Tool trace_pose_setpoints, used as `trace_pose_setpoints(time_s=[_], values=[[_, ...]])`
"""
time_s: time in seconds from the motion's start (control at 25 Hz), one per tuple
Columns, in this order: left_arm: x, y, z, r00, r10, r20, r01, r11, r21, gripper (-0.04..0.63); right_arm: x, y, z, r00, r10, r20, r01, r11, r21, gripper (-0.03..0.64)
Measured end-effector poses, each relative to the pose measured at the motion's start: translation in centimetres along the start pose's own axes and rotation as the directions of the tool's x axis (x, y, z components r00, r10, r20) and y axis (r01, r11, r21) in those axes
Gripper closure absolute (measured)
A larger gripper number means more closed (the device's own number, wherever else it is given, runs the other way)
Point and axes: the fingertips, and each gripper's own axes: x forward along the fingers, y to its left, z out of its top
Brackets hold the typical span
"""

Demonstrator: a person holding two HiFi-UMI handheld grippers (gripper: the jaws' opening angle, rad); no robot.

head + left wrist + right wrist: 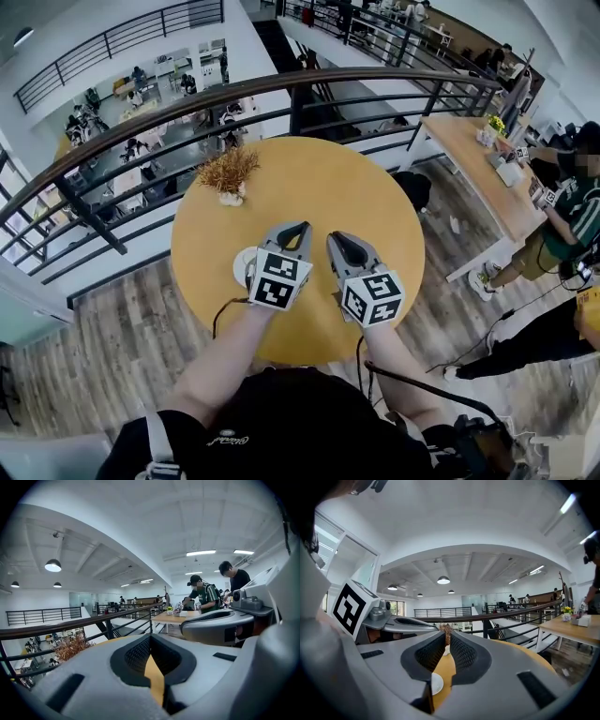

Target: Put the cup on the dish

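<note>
A white dish [241, 267] lies on the round yellow table [309, 178], mostly hidden under my left gripper [298, 228]. Through the slit between the right jaws, the right gripper view shows a piece of the dish [436, 682]. No cup shows in any view. The left gripper [151, 639] hangs over the table's near left part, jaws shut and empty. My right gripper [337, 239] is close beside it on the right, apart from the dish. Its jaws [447, 639] look shut, with nothing between them.
A dried plant in a small white vase [228, 175] stands at the table's far left. A dark curved railing [281, 89] runs behind the table above a drop to a lower floor. A wooden table [478, 159] and a person [562, 206] are at the right.
</note>
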Motion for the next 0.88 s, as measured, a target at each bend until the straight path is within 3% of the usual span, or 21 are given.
trace_pose_setpoints(time_s=[0.88], values=[[0.6, 1.1, -1.8, 0.999, 0.018, -0.039, -0.019, 1.000, -0.024, 0.591, 1.5, -0.3, -1.5, 0.998, 0.018, -0.053, -0.018, 1.000, 0.007, 0.589]])
